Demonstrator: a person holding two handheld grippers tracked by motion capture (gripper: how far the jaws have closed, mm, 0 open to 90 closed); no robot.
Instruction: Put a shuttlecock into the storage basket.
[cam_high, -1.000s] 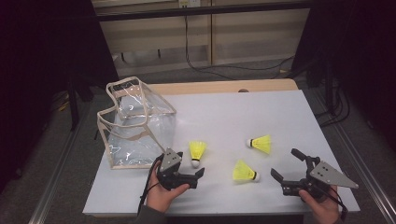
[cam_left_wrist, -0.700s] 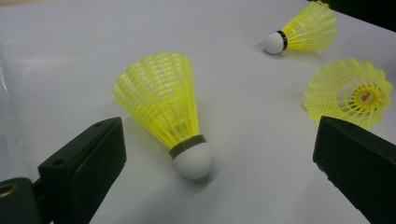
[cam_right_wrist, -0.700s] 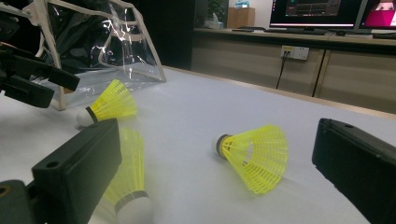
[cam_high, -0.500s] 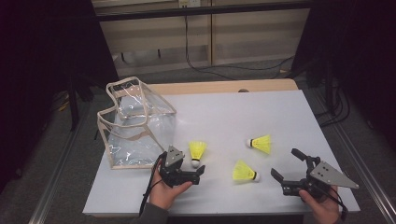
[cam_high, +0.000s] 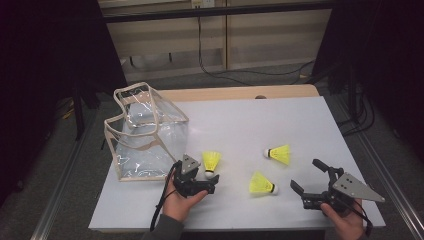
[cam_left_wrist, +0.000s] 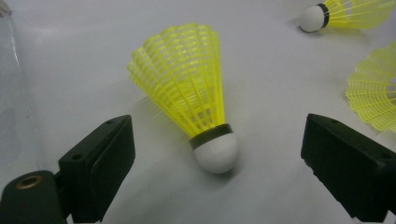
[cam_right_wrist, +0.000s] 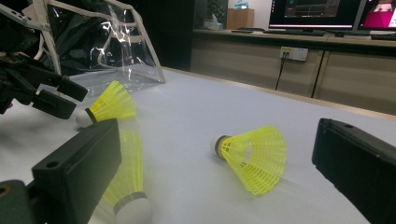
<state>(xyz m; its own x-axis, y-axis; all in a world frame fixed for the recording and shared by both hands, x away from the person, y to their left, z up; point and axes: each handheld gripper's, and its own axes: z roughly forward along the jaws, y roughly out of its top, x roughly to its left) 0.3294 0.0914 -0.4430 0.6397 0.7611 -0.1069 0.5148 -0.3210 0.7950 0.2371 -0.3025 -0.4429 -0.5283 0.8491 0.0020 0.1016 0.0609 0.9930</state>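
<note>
Three yellow shuttlecocks with white cork tips lie on the white table (cam_high: 250, 125). My left gripper (cam_high: 207, 176) is at the nearest one (cam_high: 211, 162). In the left gripper view this shuttlecock (cam_left_wrist: 187, 88) has its cork between the jaws of my left gripper (cam_left_wrist: 219, 140). The jaws have just been closing but stand apart from the cork on both sides. My right gripper (cam_high: 306, 175) rests open at the front right, near the second shuttlecock (cam_high: 261, 184) and the third (cam_high: 279, 153). Between the jaws of my right gripper (cam_right_wrist: 217, 128) nothing is held; a shuttlecock (cam_right_wrist: 252, 156) lies just beyond them.
A clear plastic bag with beige trim (cam_high: 145, 135) stands at the table's left, just behind the left gripper. A wooden strip (cam_high: 240, 92) runs along the table's far edge. Cabinets and cables are beyond it. Bare table lies in the middle and at the back right.
My left gripper has edged slightly toward the shuttlecock in front of it. The right gripper and the other shuttlecocks have stayed where they were.
</note>
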